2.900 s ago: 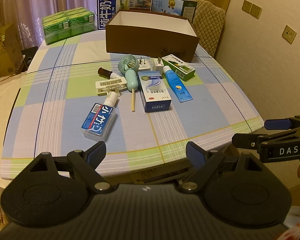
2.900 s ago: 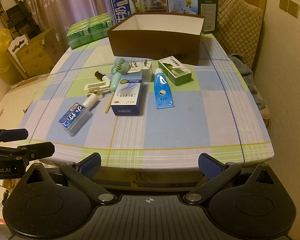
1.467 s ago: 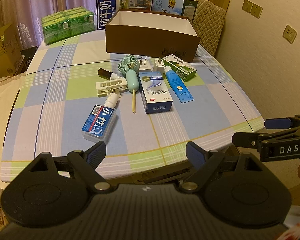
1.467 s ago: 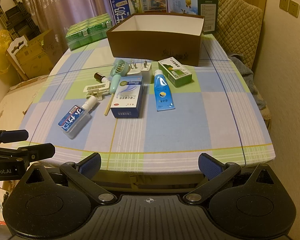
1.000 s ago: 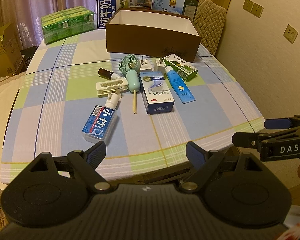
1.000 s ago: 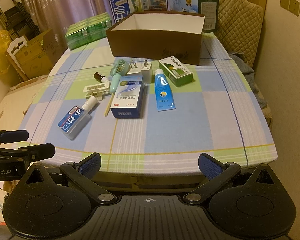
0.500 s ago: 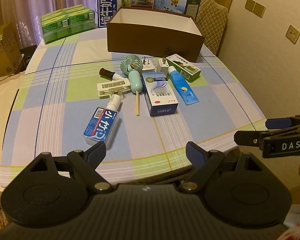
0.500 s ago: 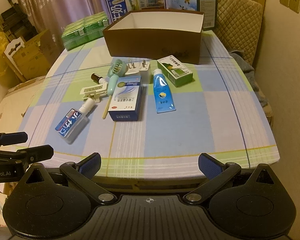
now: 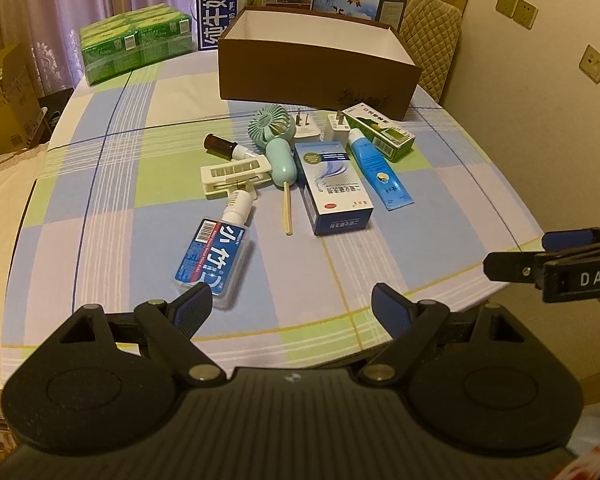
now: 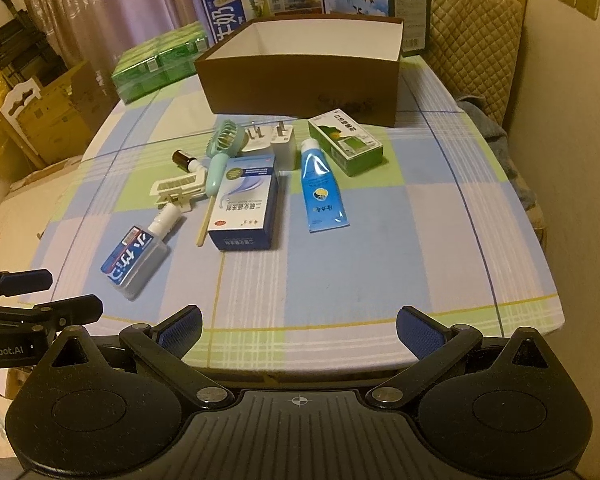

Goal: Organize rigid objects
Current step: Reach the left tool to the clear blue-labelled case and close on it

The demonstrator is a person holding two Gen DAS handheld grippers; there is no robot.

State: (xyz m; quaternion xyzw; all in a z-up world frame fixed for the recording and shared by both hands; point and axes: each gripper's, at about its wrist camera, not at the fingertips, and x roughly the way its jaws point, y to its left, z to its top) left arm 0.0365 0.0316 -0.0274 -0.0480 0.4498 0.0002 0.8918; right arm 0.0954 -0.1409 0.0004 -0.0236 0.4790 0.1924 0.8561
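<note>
With both the left gripper [image 9: 291, 301] and right gripper [image 10: 299, 327] spread wide and empty at the table's near edge, advance to the spray bottle [image 9: 214, 255], nearest of the clustered items, straddle its flat sides, then carry it to the brown box [image 9: 315, 69] behind.

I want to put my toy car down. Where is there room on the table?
Bare cloth lies right of the blue tube, near the table edge, and left of the white clip. Between the brown box and the spray bottle it is crowded.
</note>
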